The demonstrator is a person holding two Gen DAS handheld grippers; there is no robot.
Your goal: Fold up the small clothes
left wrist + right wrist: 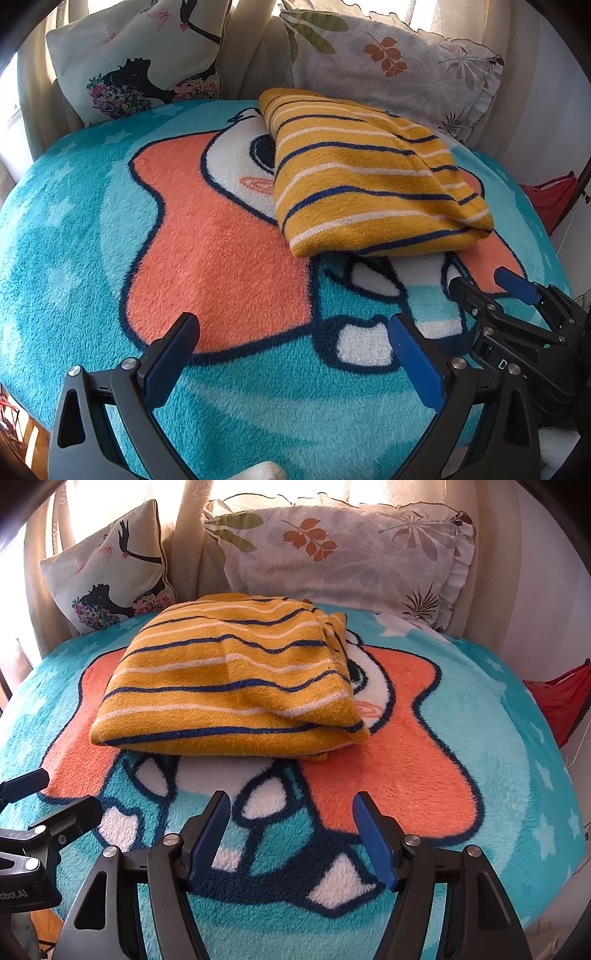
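A yellow garment with blue and white stripes lies folded into a thick rectangle on the teal and orange cartoon blanket. It also shows in the right wrist view, ahead of the fingers. My left gripper is open and empty, low over the blanket, in front and to the left of the garment. My right gripper is open and empty, just short of the garment's near edge. Each gripper shows in the other's view: the right one in the left wrist view, the left one in the right wrist view.
Two pillows lean against the curtain at the back: one with a black silhouette print, one with leaf prints. A red cloth hangs off the right side beyond the blanket's edge.
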